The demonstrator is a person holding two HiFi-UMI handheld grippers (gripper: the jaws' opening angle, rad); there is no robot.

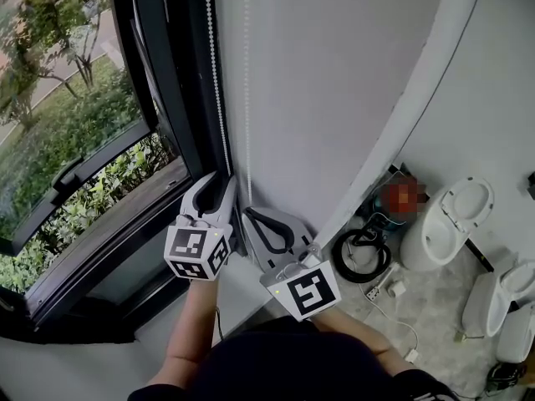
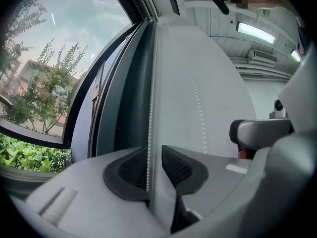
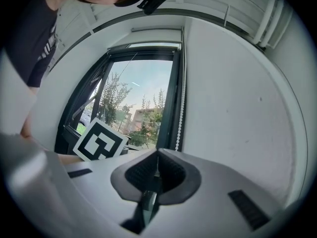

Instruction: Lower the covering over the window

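- Beside the dark window frame [image 1: 167, 73], the left tongs [image 1: 219, 182] stand released, pads apart. The blind's bead chain [image 1: 219, 98] runs between them but is not pinched. The right tongs [image 1: 251, 215] are clenched tight just alongside, near the second strand [image 1: 247, 98].
- We judge the main risk to be a poor bite: in the left gripper view the chain sits close to one pad, so closing could let the beads slide out.
- Pulling the wrong strand would, we reckon, raise the covering rather than lower it, and a slanted tug might jam the beads.
- We cannot tell whether the right tongs nip anything between their pads.
- The blind itself is hard to make out. The window [image 1: 75, 124] shows bare glass, the head view cuts off its top, and the tongs hide the chain's lower loop.
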